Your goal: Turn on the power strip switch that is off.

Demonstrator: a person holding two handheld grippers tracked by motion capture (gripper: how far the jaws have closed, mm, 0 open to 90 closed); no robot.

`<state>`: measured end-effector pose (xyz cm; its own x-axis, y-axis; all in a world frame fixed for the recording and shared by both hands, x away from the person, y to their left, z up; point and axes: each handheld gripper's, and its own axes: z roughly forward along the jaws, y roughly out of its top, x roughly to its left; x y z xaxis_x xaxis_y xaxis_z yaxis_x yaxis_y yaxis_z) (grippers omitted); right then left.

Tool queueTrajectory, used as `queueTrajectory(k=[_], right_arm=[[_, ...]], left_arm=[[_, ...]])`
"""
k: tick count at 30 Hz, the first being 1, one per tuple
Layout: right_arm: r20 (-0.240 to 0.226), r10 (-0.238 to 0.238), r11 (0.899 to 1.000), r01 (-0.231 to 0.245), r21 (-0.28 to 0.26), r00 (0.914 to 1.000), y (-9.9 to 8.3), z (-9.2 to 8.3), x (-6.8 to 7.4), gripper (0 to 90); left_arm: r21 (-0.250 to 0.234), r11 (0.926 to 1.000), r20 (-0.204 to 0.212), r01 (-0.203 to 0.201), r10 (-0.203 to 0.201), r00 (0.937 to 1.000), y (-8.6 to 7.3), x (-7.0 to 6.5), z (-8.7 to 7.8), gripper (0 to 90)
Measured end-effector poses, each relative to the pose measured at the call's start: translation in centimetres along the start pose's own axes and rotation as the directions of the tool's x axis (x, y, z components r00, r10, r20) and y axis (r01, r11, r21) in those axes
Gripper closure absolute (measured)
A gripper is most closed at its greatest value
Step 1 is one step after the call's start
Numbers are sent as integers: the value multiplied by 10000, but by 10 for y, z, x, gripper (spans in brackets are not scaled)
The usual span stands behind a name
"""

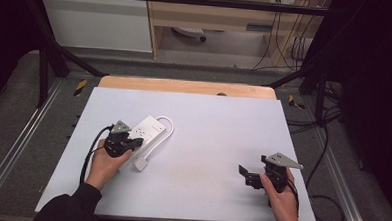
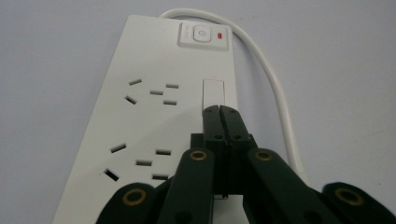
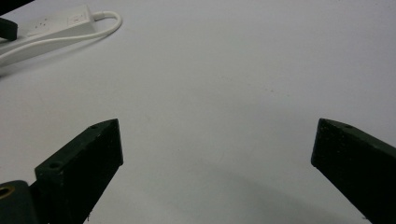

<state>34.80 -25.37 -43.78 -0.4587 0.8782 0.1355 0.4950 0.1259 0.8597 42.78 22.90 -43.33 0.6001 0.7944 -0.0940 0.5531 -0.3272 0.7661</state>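
A white power strip (image 1: 147,129) lies on the left half of the white tabletop (image 1: 213,136), and its cable (image 1: 167,129) loops round to a white plug (image 1: 140,164) nearer me. My left gripper (image 1: 134,142) rests over the strip's near end. In the left gripper view its jaws (image 2: 219,111) are pressed together with nothing between them. Their tips sit just short of a small white rectangle (image 2: 214,91) on the power strip (image 2: 140,121), below the switch (image 2: 201,34) with its red light. My right gripper (image 1: 245,173) stands wide open over bare tabletop at the right; its jaws (image 3: 217,140) hold nothing.
The power strip (image 3: 56,25) and its cable lie far off at the top left of the right gripper view. A wooden edge (image 1: 185,86) borders the table's far side. Black frame bars and loose cables (image 1: 325,196) run along the floor around the table.
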Motion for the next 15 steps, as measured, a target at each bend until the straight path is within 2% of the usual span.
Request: queueTrajectory(k=[15], right_arm=[[-9,-18,10000,18,-12,10000,0,0,0,27]], left_arm=[[-185,9998,22,31,-30,10000,-1,0,2,900]])
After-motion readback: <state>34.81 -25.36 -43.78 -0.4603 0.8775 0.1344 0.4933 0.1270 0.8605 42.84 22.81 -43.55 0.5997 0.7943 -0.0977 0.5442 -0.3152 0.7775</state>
